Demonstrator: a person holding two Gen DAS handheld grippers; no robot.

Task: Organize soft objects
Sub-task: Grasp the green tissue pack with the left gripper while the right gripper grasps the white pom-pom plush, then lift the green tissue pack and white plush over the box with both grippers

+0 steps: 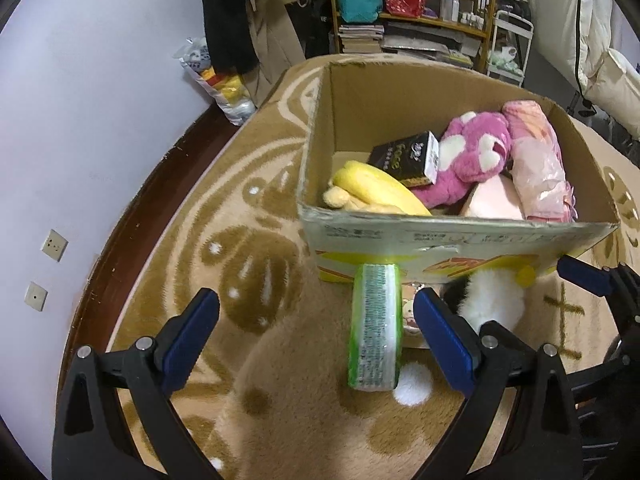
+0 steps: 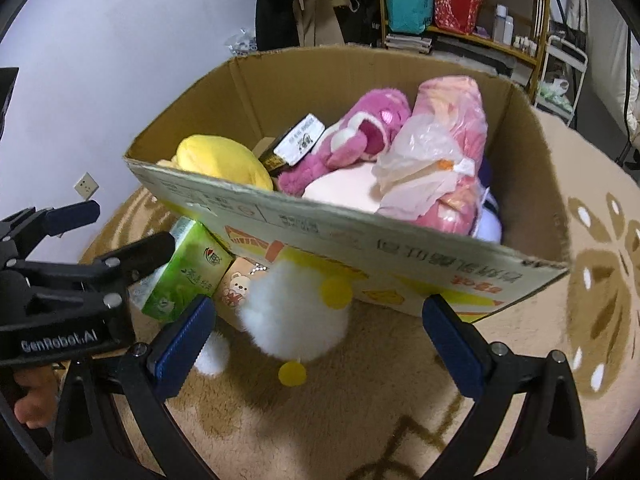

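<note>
An open cardboard box (image 1: 440, 226) (image 2: 360, 220) stands on the rug. It holds a yellow plush (image 1: 376, 192) (image 2: 224, 160), a black tissue pack (image 1: 408, 156), a pink plush bear (image 1: 472, 156) (image 2: 360, 132) and a pink bagged bundle (image 1: 536, 160) (image 2: 448, 148). In front of the box lie a green tissue pack (image 1: 376, 324) (image 2: 188, 276), a small peach box (image 2: 236, 288) and a white plush (image 1: 492, 300) (image 2: 296, 312). My left gripper (image 1: 318, 338) (image 2: 134, 223) is open, with the green pack between its fingers but untouched. My right gripper (image 2: 318, 342) is open around the white plush.
The beige patterned rug (image 1: 260, 248) meets a dark floor edge and a white wall with sockets (image 1: 54, 244) on the left. A plastic bag of toys (image 1: 216, 76) leans on that wall. Behind the box stand a wooden shelf (image 1: 420, 20) and a white cart (image 1: 510, 44).
</note>
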